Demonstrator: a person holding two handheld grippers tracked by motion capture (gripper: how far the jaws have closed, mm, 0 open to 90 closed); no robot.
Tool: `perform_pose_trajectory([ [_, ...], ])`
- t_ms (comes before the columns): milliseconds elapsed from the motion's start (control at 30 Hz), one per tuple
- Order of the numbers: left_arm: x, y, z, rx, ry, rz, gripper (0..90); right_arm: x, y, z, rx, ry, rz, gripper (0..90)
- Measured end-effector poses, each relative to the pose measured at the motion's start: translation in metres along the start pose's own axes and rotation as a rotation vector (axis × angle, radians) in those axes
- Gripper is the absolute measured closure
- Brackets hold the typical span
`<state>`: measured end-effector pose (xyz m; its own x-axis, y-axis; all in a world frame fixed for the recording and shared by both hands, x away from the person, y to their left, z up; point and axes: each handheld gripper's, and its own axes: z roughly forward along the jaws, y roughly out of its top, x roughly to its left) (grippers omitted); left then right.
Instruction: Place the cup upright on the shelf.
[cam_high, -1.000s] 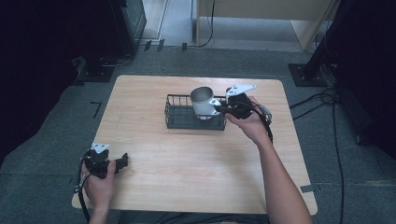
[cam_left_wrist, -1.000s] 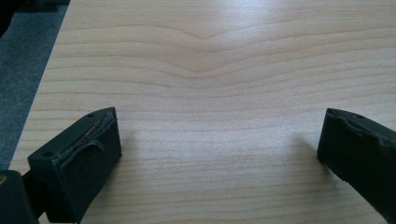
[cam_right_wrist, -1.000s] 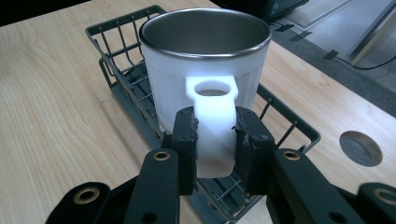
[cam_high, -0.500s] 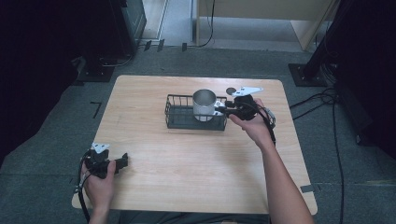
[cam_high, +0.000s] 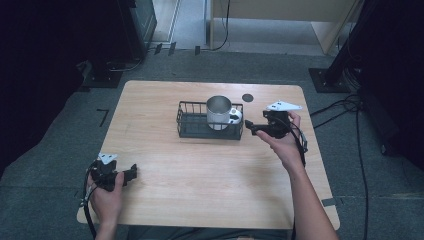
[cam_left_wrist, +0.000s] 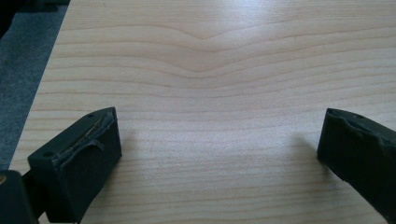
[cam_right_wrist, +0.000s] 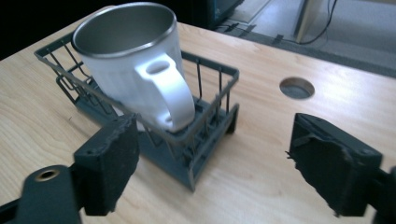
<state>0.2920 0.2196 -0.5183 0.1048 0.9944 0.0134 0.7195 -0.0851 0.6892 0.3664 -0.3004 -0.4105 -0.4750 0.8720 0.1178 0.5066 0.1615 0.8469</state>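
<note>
High view: wooden table (cam_high: 200, 200) carries everything, and the black wire basket (cam_high: 192, 125) near its middle is the landmark. White mug (cam_high: 219, 111) with metal lining stands in the right end of that basket, leaning a little on the wires, handle turned out toward the right gripper (cam_high: 250, 127) — likely because it was carried in by the handle. Right gripper sits just right of the basket, apart from it, pointing at the mug; its jaws have just been opening and now stand wide with nothing between them, so the mug rests on its own. Right gripper view backs this: mug (cam_right_wrist: 130, 60) in the basket (cam_right_wrist: 205, 140) corner, handle hanging over the rim wire, both black pads clear of it. Judging by that, the placing looks done and the hand is free to leave. Left gripper (cam_high: 131, 174) is well away from the basket, toward the near-left table corner, parked out of the way, jaws wide over bare wood (cam_left_wrist: 210, 93). Small round hole (cam_high: 247, 97) in the tabletop lies just behind the basket's right end.
</note>
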Motion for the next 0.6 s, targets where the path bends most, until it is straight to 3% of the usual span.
perform_pose_trajectory([
  [233, 0.000, 0.000, 0.000, -0.001, 0.000, 0.000, 0.0, -0.001, -0.017, -0.020, -0.006, -0.035, 0.046, 0.3],
  [600, 0.000, 0.000, 0.000, 0.000, 0.000, 0.002, 0.0, -0.004, -0.042, -0.044, -0.002, -0.075, 0.074, 0.0],
])
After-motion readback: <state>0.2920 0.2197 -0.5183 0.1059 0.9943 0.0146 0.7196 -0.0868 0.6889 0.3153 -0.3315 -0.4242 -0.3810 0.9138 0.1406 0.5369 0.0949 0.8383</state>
